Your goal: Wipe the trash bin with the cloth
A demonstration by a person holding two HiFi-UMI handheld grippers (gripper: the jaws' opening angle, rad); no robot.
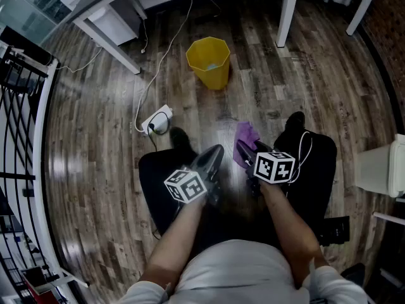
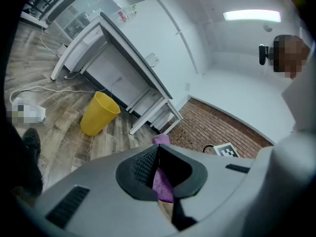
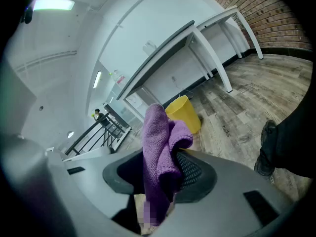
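No readable text, label, brand or number anywhere.

Free floor up to the trash bin

The wooden floor before the yellow trash bin lies bare. A white power strip with its cable lies at the left, and a table leg stands behind at the right.

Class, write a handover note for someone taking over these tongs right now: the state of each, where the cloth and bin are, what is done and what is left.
Left tongs: shut, gripping nothing.
Right tongs: shut on the purple cloth, which sticks up past the tips.
Yellow trash bin: upright on the wood floor ahead, apart from both tongs.
Done: cloth is in hand.
Left: reach the bin and wipe it.
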